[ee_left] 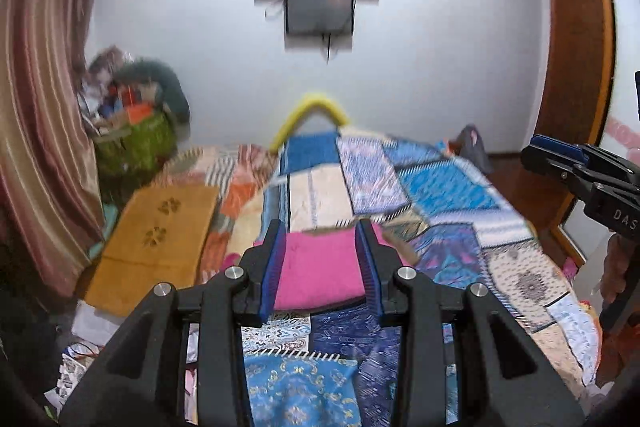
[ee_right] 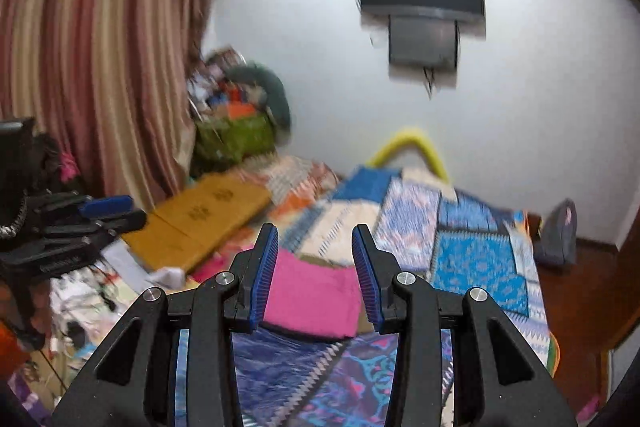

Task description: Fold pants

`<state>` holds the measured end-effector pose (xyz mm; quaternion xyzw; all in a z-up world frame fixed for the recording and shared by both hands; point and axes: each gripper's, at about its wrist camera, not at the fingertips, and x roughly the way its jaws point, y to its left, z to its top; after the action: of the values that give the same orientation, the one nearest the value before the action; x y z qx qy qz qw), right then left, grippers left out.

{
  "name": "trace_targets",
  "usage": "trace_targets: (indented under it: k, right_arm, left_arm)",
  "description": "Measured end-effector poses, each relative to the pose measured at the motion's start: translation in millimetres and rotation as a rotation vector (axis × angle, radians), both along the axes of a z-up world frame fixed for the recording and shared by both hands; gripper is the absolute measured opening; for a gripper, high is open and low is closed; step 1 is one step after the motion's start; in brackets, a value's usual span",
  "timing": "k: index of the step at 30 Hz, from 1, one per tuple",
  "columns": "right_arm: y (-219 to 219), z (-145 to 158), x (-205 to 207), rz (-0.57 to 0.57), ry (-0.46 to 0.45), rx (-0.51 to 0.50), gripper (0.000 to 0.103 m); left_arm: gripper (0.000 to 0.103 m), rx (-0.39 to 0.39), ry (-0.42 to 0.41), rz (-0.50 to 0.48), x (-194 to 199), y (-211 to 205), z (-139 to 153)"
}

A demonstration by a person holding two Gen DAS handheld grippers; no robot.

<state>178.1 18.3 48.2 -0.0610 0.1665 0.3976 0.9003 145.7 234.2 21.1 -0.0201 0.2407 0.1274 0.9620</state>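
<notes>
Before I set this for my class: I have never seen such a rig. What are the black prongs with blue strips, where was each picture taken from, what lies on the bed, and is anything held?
No robot here: a person holds a hand tool in each hand, each a two-finger gripper with a wide-angle camera looking along its fingers. One picture looks out from the left gripper, the other from the right gripper; each also shows the other tool at its edge. The blue strips are the grip pads. Both views are a little blurred. On the patchwork bedspread lie folded pink pants, seen beyond the prongs, with a mustard cloth to the left. Both grippers stand open, above the bed, holding nothing.
</notes>
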Motion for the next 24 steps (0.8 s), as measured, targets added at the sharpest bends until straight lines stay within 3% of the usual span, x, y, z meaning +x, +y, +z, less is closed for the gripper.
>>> trace_targets:
  k: [6, 11, 15, 16, 18, 20, 22, 24]
  right_arm:
    - [-29, 24, -70, 0.032, -0.072, 0.127, 0.035]
    - [-46, 20, -110, 0.041, -0.091, 0.204, 0.035]
    - [-51, 13, -117, 0.044, -0.082, 0.22, 0.036]
    - [-54, 12, -120, 0.041, -0.084, 0.218, 0.039]
    - [-59, 11, -127, 0.028, -0.094, 0.221, 0.056]
    - [-62, 11, -128, 0.019, -0.096, 0.229, 0.063]
    - [-65, 10, -130, 0.01, -0.096, 0.236, 0.068]
    - [-68, 9, -134, -0.008, -0.107, 0.237, 0.083]
  left_arm:
    - [0.04, 0.043, -0.147, -0.015, -79, -43, 32]
    - [0.054, 0.06, -0.27, -0.015, -138, -74, 42]
    - [0.068, 0.059, -0.306, -0.015, -160, -86, 41]
    - [0.069, 0.07, -0.313, -0.011, -165, -89, 41]
    - [0.072, 0.078, -0.314, -0.016, -172, -94, 41]
    - [0.078, 0.072, -0.315, -0.021, -175, -95, 39]
    - [0.091, 0.073, -0.323, -0.007, -179, -97, 38]
    - [0.095, 0.068, -0.334, 0.004, -184, -97, 37]
